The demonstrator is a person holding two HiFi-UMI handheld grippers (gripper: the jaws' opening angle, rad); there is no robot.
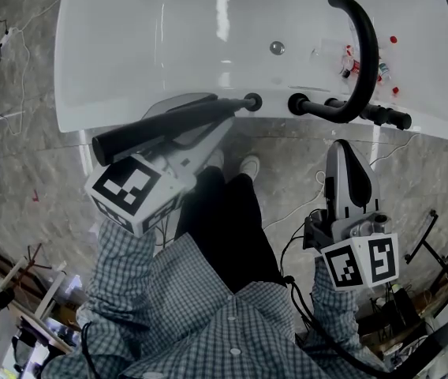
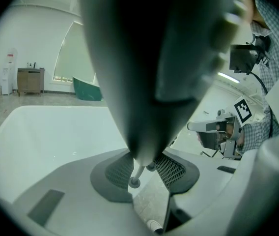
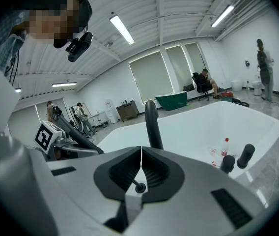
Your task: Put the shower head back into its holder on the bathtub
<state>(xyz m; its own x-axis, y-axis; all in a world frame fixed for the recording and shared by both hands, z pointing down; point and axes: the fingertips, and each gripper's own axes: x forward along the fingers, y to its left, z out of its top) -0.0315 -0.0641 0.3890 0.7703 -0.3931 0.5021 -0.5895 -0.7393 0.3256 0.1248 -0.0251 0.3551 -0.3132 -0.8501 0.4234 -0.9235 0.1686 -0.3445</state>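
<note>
Blurred and cut off at the top edge of the left gripper view: black cylindrical shower head handle (image 2: 154, 58), masking much of the white glossy bathtub (image 2: 46, 127) behind. Too small to identify in the head view: red-capped clear items (image 1: 352, 63) inside the tub. Cropped there too: the far rim.

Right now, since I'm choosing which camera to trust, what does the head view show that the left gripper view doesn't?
Only the head view: the curved black faucet and the red-capped bottles in the tub. Only the left gripper view: the left tool clamped on the shower head, seen close, plus a cabinet across the room. Both: the white bathtub, the shower head and the right tool.
</note>
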